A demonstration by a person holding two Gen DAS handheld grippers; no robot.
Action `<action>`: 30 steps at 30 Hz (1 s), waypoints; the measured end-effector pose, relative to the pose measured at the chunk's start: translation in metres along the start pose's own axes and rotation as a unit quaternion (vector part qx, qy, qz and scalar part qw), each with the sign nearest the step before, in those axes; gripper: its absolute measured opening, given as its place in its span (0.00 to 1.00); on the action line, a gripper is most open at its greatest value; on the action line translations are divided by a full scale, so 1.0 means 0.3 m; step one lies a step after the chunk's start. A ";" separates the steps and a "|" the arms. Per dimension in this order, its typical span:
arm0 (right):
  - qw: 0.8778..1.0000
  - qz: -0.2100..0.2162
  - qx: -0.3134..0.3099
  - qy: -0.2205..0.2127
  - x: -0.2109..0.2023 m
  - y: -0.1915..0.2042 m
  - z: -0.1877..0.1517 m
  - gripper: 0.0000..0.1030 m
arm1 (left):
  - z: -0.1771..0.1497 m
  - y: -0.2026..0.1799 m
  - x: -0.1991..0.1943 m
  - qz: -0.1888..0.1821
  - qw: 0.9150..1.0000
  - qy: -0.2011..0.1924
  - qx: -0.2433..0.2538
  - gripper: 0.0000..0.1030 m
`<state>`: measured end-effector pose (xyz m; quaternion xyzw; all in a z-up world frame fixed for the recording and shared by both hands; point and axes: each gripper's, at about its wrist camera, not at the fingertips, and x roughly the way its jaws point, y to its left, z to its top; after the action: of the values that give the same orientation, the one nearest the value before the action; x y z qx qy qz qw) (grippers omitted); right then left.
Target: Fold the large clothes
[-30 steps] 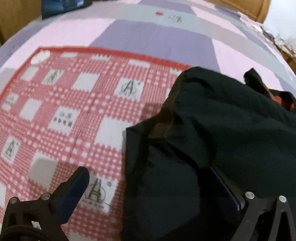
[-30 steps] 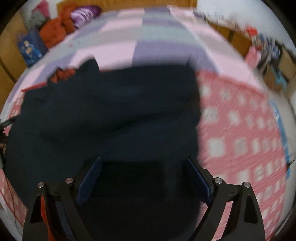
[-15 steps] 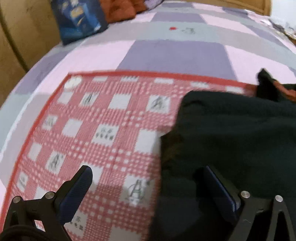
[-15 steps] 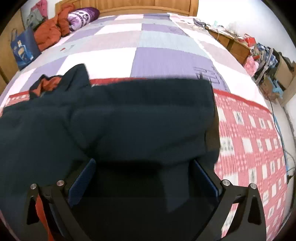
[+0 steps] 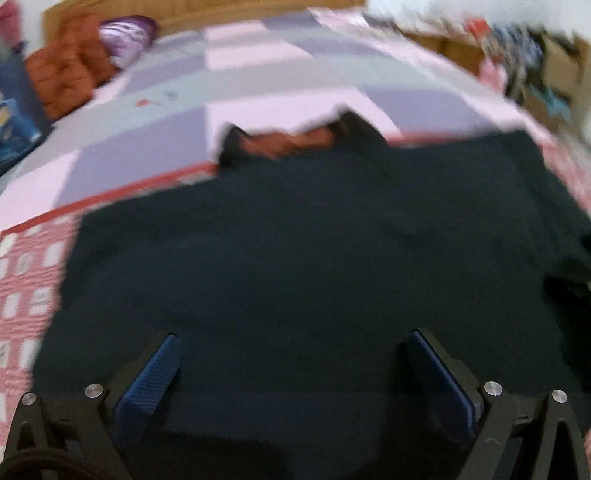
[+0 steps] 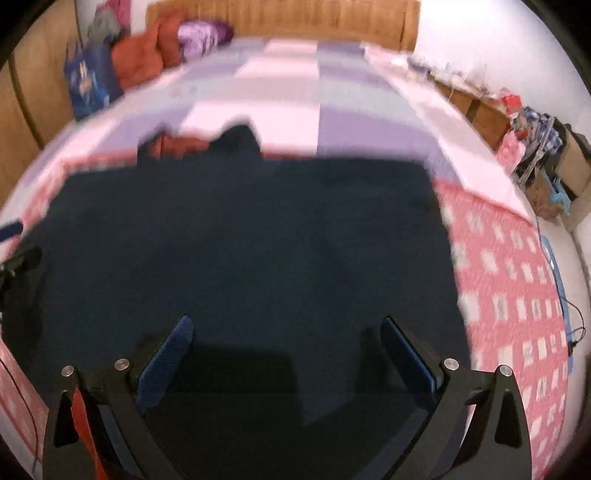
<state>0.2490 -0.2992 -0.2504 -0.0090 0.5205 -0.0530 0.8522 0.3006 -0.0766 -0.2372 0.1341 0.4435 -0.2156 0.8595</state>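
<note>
A large dark navy garment [image 5: 303,236] [image 6: 240,240] lies spread on the bed, its hood with an orange-red lining [image 5: 288,142] [image 6: 181,144] at the far edge. My left gripper [image 5: 291,343] hovers over the garment's near part, jaws wide open with nothing between its blue pads. Over the same cloth, the right gripper [image 6: 284,328] is also wide open and holds nothing. A blue pad of the left gripper [image 6: 11,229] shows at the left edge of the right wrist view. Both views are blurred by motion.
The garment rests on a red-and-white checked sheet [image 5: 26,280] [image 6: 517,295] over a pink, purple and grey quilt [image 6: 280,85]. Orange and purple bedding [image 6: 147,55] and a blue bag [image 6: 88,85] sit by the wooden headboard [image 6: 280,18]. Cluttered shelves and boxes [image 6: 546,147] line the right wall.
The left gripper has swung right, from the garment's left edge over the checked sheet to above the garment's middle. The right gripper shifted slightly; both stayed open and empty.
</note>
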 end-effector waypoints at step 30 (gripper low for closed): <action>0.998 0.009 0.054 -0.027 0.270 -0.361 0.294 0.98 | 0.051 0.629 0.283 0.163 0.964 0.054 -0.204 1.00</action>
<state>0.3550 -0.4184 -0.2740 0.0400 0.4936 -0.0732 0.8657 0.4473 0.0600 -0.2907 0.0379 0.4958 0.0301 0.8671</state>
